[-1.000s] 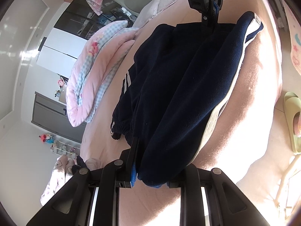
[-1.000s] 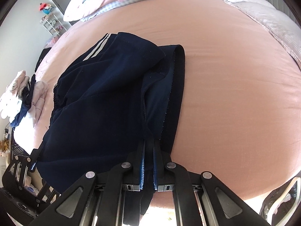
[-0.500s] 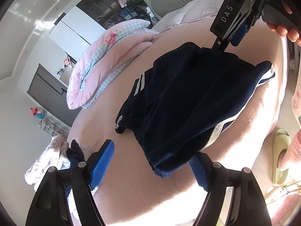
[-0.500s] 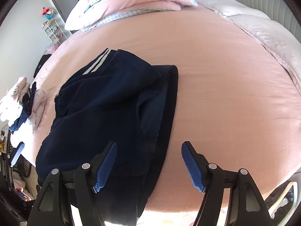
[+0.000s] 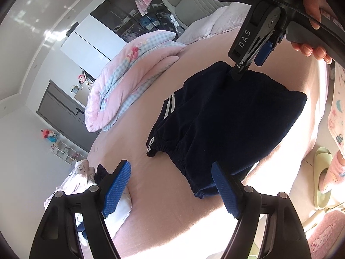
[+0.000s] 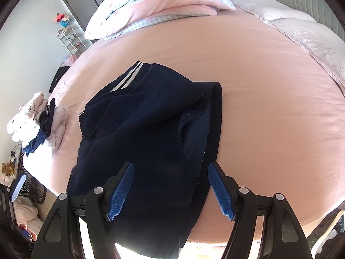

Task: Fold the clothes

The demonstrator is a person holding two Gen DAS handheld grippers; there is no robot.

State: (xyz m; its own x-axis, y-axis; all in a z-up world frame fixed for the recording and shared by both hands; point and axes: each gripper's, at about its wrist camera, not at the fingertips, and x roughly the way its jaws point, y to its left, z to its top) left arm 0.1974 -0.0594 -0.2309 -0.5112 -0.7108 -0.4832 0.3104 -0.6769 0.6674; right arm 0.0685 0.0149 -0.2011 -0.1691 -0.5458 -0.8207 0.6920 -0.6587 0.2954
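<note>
Dark navy trousers (image 5: 226,125) with white side stripes lie folded on the pink bed sheet (image 5: 163,205), close to the bed's edge. In the right wrist view the same trousers (image 6: 151,129) spread below me and their near end hangs over the mattress edge. My left gripper (image 5: 170,185) is open, blue pads apart, just off the elastic cuff end and holding nothing. My right gripper (image 6: 170,187) is open above the trousers' near end, touching no cloth. The left wrist view shows the right gripper (image 5: 248,64) hovering over the far side of the trousers.
A folded pink and checked quilt (image 5: 133,82) lies at the bed's far side. A small pile of light and dark clothes (image 6: 36,116) sits at the bed's corner. A green slipper (image 5: 323,172) is on the floor beside the bed. A hand (image 5: 310,0) holds the right tool.
Both grippers were shut on the trousers a second ago. They have let go, opened wide and drawn back and up. The trousers now rest on the bed.
</note>
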